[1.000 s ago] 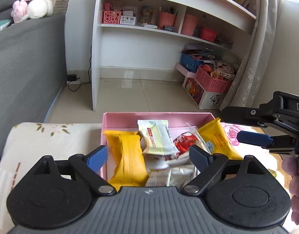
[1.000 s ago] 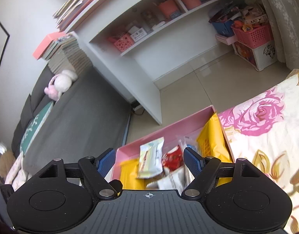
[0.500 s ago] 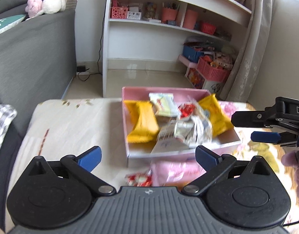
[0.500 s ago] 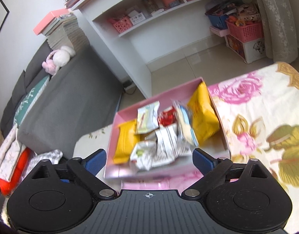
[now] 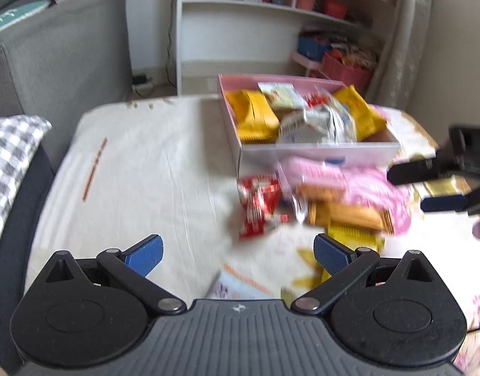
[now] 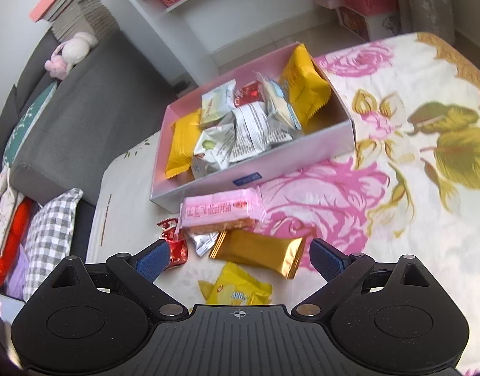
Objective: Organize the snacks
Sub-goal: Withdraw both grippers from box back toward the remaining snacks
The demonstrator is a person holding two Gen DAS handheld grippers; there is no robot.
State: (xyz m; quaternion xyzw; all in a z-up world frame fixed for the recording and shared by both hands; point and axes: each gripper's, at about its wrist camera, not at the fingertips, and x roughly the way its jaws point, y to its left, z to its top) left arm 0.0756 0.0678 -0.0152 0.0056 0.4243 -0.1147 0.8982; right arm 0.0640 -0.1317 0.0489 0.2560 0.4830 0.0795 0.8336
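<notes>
Right wrist: gold packet (image 6: 258, 252) between claw (image 6: 240, 260) tips

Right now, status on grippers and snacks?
Left gripper, right gripper open, empty. Pink box part-filled. Gold packet, pink wafer pack loose on cloth. Nothing blocking.

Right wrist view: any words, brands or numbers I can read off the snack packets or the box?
"ARO": partial blue letters on the yellow packet nearest the camera; the rest is cut off.
Pink packet: a red logo and lines of small print, too small to read.
Pink box: blue label on its front wall, too small to read.
White packets in the box: printed text, too blurred to read.
Left wrist view: all blurred.
</notes>
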